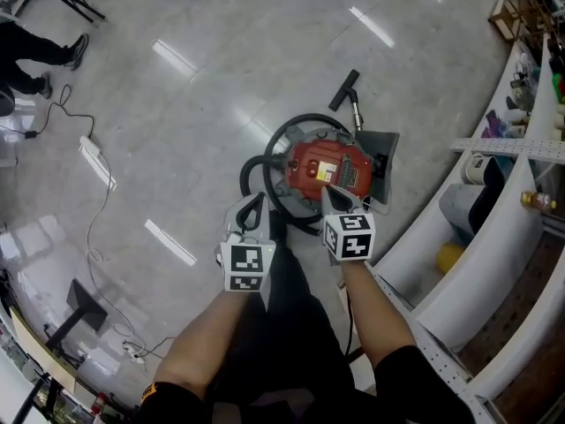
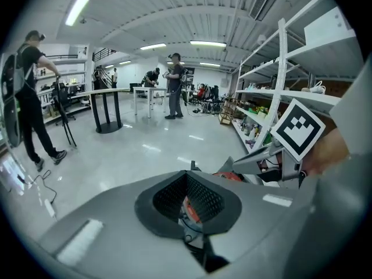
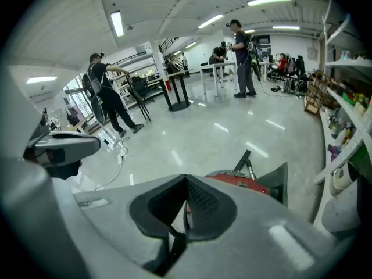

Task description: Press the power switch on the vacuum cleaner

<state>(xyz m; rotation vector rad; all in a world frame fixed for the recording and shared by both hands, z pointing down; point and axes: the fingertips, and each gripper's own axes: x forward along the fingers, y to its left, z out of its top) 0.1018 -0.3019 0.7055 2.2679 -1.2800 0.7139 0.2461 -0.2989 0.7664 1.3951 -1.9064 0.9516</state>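
The vacuum [image 1: 328, 168] sits on the floor [image 1: 177, 104] just ahead of the person, its hose [image 1: 275, 153] looped round the red body. The left tool [image 1: 255, 203] and right tool [image 1: 329, 194] hang above it, jaws pressed together, empty. It looks heavy and rigid, so a closed tip should push the switch without any grasp. Shelves [image 1: 494, 237] alongside hold small bottles.

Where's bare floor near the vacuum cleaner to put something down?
Bare floor lies left of and beyond the vacuum cleaner, between its hose and the power strip. Crowded: the right side, where a dark panel and the shelves hem it in, and the near side, at the person's legs.
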